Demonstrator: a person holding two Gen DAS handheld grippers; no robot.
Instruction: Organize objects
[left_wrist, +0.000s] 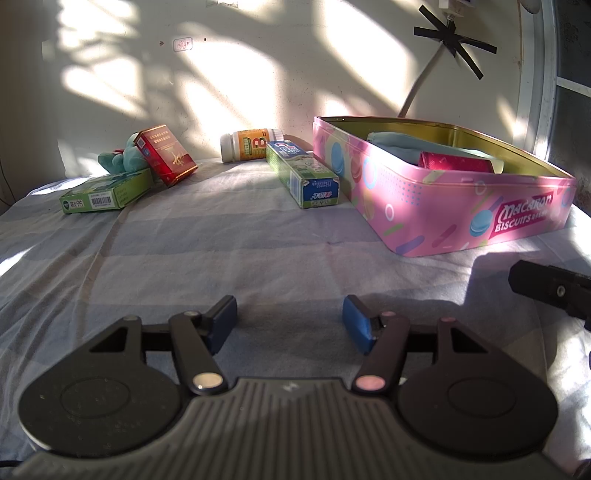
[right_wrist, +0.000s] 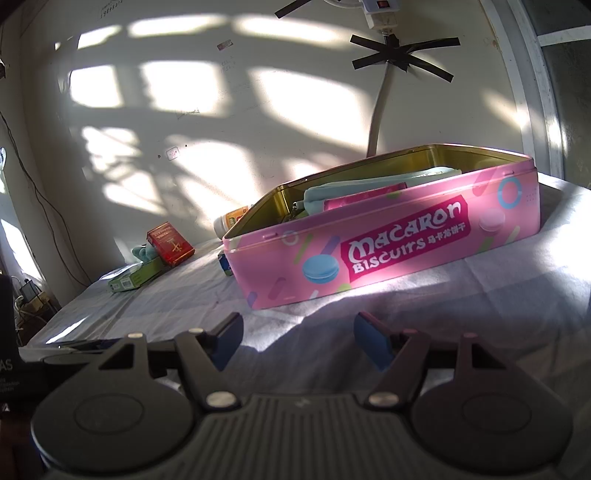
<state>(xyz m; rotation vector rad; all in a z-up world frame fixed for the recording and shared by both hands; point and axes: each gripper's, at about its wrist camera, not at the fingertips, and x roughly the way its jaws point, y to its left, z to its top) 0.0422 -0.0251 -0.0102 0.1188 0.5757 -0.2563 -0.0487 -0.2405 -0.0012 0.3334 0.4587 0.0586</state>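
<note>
An open pink macaron biscuit tin (left_wrist: 443, 192) (right_wrist: 388, 251) stands on the cloth at right, holding a pale blue pouch (left_wrist: 406, 146) and a red pack (left_wrist: 454, 162). A long green and blue box (left_wrist: 303, 171) lies just left of it. Behind that box a white bottle (left_wrist: 251, 144) lies on its side. At far left sit a green box (left_wrist: 107, 192), a red box (left_wrist: 164, 155) and a teal plush toy (left_wrist: 122, 157). My left gripper (left_wrist: 290, 321) is open over bare cloth, nothing between its blue pads. My right gripper (right_wrist: 298, 339) is open in front of the tin, also with nothing held.
A striped grey cloth (left_wrist: 221, 258) covers the surface up to a sunlit wall. A cable taped to the wall (right_wrist: 380, 110) runs down behind the tin. A dark part of the other gripper (left_wrist: 550, 291) shows at the right edge of the left wrist view.
</note>
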